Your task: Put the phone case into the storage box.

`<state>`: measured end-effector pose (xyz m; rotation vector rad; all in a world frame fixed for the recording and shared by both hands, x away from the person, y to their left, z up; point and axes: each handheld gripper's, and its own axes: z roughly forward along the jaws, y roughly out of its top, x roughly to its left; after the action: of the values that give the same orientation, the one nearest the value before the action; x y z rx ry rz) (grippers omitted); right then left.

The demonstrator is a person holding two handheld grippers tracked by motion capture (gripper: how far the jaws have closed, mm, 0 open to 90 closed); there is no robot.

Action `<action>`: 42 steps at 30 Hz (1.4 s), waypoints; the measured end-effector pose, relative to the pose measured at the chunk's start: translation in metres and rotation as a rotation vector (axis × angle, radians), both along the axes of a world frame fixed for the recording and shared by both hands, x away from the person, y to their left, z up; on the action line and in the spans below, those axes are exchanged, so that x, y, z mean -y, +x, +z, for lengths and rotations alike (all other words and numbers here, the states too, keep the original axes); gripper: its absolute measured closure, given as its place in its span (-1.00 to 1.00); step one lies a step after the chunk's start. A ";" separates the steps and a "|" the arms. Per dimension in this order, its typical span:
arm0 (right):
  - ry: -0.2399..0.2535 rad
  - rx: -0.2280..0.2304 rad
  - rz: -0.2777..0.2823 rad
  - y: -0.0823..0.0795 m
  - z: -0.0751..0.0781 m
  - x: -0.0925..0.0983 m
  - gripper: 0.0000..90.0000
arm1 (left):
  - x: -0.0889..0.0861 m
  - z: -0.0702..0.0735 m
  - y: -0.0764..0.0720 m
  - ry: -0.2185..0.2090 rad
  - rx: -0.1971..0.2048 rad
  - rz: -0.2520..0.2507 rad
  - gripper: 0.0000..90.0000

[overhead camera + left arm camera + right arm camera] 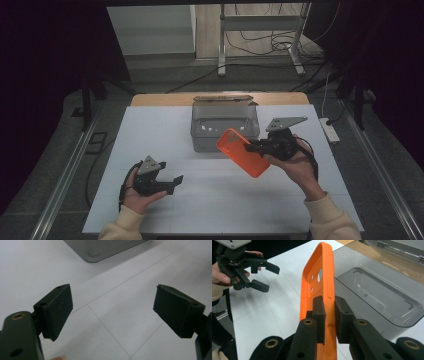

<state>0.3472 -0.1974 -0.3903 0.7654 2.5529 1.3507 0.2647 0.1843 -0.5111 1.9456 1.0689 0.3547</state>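
Now my right gripper (329, 322) pinches the orange phone case (243, 152) by its edge, held up just beside the clear bin (225, 126), my left gripper (172, 183) waits wide open, and next I'd likely carry it over the rim.

White bench (150, 150) marked with thin seam lines; bare wooden strip (165, 99) along its far edge. Clear plastic box (225, 127) standing open near the middle of the far side, flat base visible through its walls; lid (222, 98) swung back over the wood. Metal rails (65, 175) flanking both sides of the bench on grey floor. White power strip (330, 130) lying on the floor just off the right edge. Beyond, a metal-framed stand (260, 22) with a tangle of dark cables (270, 42) beneath it. Black drapes (45, 75) left and right.
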 end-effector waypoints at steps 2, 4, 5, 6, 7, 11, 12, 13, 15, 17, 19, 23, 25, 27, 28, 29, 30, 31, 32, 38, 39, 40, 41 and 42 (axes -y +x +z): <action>0.001 0.001 -0.007 0.001 0.000 0.001 0.78 | 0.000 0.000 0.000 0.006 -0.002 -0.005 -0.65; -0.003 0.004 -0.018 0.001 0.000 0.001 0.78 | 0.001 0.000 0.000 0.006 -0.004 -0.007 -0.65; -0.003 0.006 -0.020 0.001 0.000 0.001 0.78 | 0.001 0.000 0.000 0.005 -0.003 -0.006 -0.65; -0.003 0.008 -0.022 0.001 0.001 0.002 0.78 | 0.001 0.000 0.000 0.005 -0.003 -0.007 -0.65; -0.003 0.010 -0.024 0.001 0.001 0.002 0.78 | 0.001 0.000 0.000 0.005 -0.004 -0.007 -0.65; 0.005 0.010 -0.044 0.001 0.003 0.004 0.78 | 0.001 0.000 0.000 0.009 -0.006 -0.011 -0.65; 0.005 0.011 -0.048 0.001 0.003 0.004 0.78 | 0.001 0.000 0.000 0.009 -0.006 -0.012 -0.65; 0.006 0.011 -0.053 0.001 0.004 0.004 0.78 | 0.001 0.000 0.001 0.011 -0.006 -0.013 -0.65; 0.007 0.012 -0.065 0.002 0.004 0.005 0.78 | 0.001 -0.001 0.001 0.013 -0.007 -0.014 -0.65; 0.006 0.012 -0.074 0.002 0.005 0.006 0.78 | 0.002 -0.001 0.001 0.014 -0.008 -0.015 -0.65; 0.008 0.014 -0.078 0.002 0.006 0.006 0.78 | 0.002 -0.001 0.001 0.014 -0.008 -0.016 -0.65; 0.004 0.027 -0.095 0.002 0.008 0.006 0.78 | 0.002 -0.001 0.001 0.014 -0.006 -0.013 -0.65; 0.005 0.030 -0.101 0.002 0.009 0.007 0.78 | 0.002 -0.001 0.001 0.013 -0.005 -0.013 -0.65; 0.008 0.033 -0.107 0.002 0.011 0.007 0.78 | 0.002 -0.001 0.001 0.014 -0.006 -0.015 -0.65; 0.011 0.032 -0.111 0.003 0.011 0.008 0.78 | 0.002 -0.001 0.001 0.015 -0.006 -0.015 -0.65; 0.013 0.031 -0.114 0.003 0.011 0.008 0.78 | 0.002 -0.001 0.001 0.016 -0.006 -0.016 -0.65; 0.015 0.032 -0.116 0.004 0.012 0.008 0.78 | 0.002 -0.001 0.001 0.016 -0.006 -0.016 -0.65; 0.015 0.032 -0.118 0.004 0.012 0.008 0.78 | 0.002 -0.001 0.001 0.016 -0.006 -0.016 -0.65; 0.013 0.034 -0.122 0.004 0.012 0.009 0.78 | 0.002 -0.001 0.001 0.017 -0.006 -0.016 -0.65; 0.022 0.033 -0.136 0.005 0.014 0.010 0.78 | 0.003 0.000 0.001 0.017 -0.001 -0.015 -0.65; 0.027 0.031 -0.135 0.005 0.014 0.010 0.78 | 0.003 0.000 0.000 0.016 0.001 -0.015 -0.65; 0.028 0.031 -0.136 0.005 0.014 0.009 0.78 | 0.003 0.000 0.000 0.015 0.002 -0.015 -0.65; 0.026 0.033 -0.138 0.005 0.014 0.009 0.78 | 0.003 0.000 0.000 0.014 0.003 -0.014 -0.65; 0.025 0.034 -0.140 0.005 0.014 0.009 0.78 | 0.002 0.000 0.000 0.013 0.002 -0.014 -0.65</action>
<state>0.3518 -0.2064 -0.3762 0.8992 2.4109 1.3421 0.2651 0.1818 -0.5109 1.9627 1.0536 0.3572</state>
